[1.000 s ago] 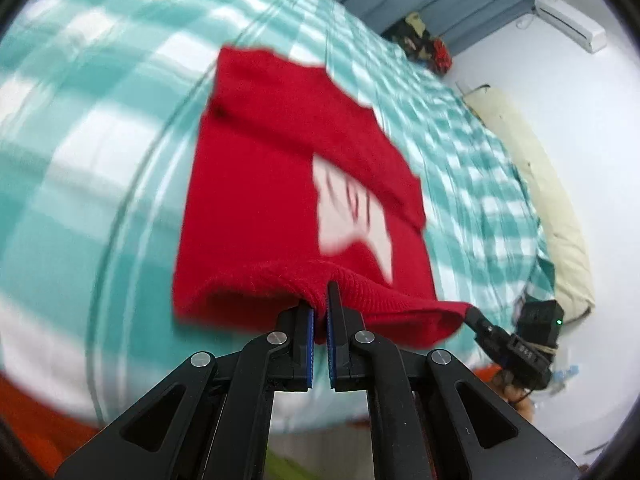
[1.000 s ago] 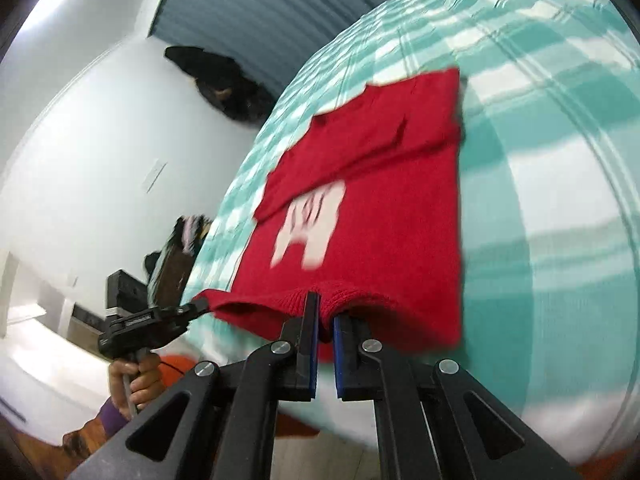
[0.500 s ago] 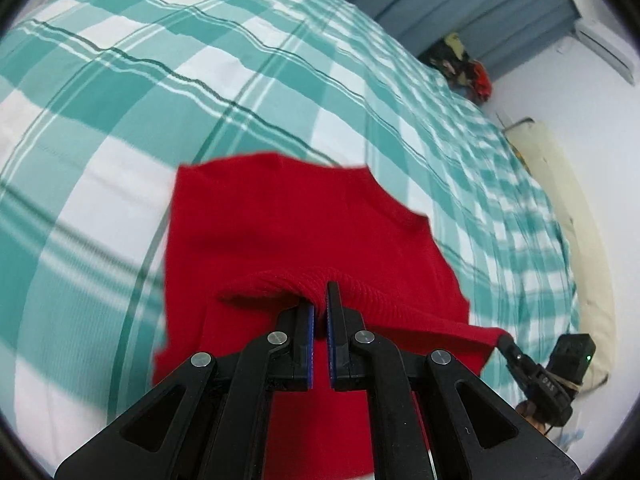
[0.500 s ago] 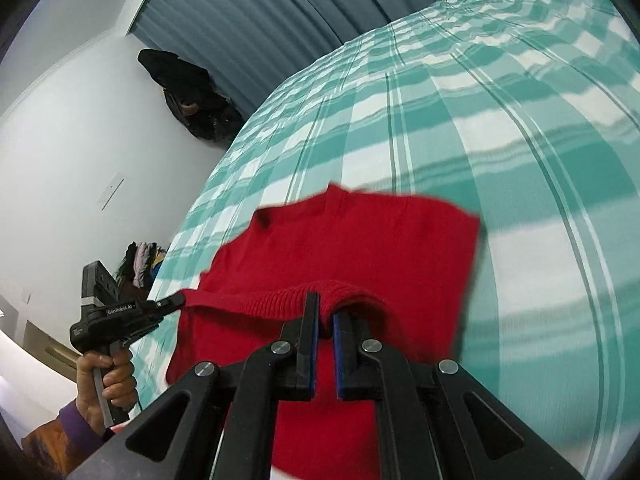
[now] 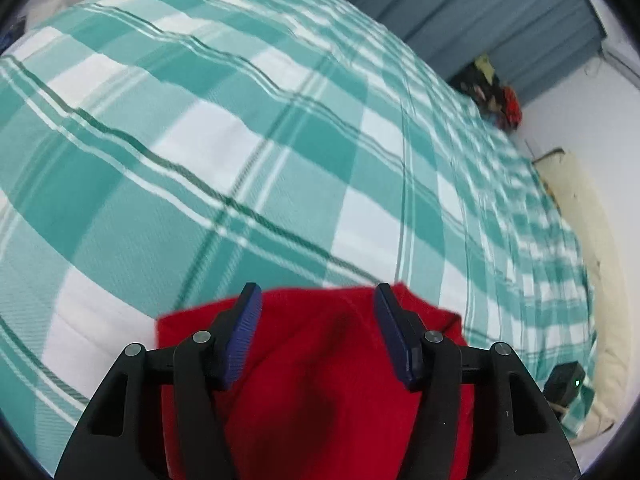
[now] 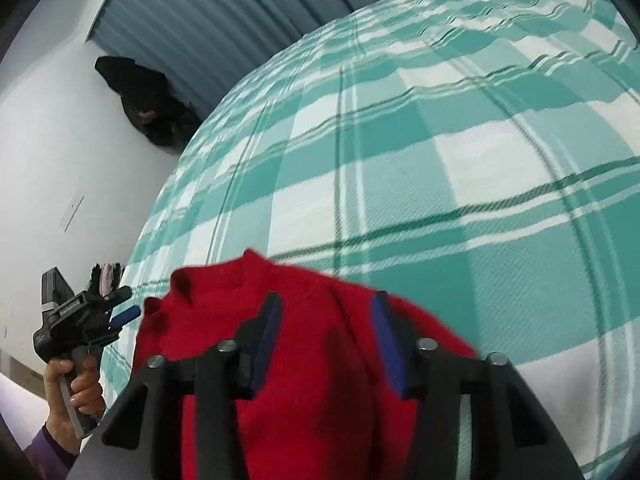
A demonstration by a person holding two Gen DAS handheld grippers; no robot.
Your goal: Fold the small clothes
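One teal-checked bedspread [image 5: 240, 140]; blue curtains [image 6: 224, 12]

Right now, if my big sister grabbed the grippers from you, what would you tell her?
Left hand-held gripper: open, holding nothing, above the red sweater.
Right hand-held gripper: open too, holding nothing, over the same sweater.
The sweater lies on the green checked bedcover, let go by both.
Done: it looks folded over, one layer on top of another, though blur hides the edges.
Left: check that the edges line up, smooth it flat, and fold again if it should be smaller.
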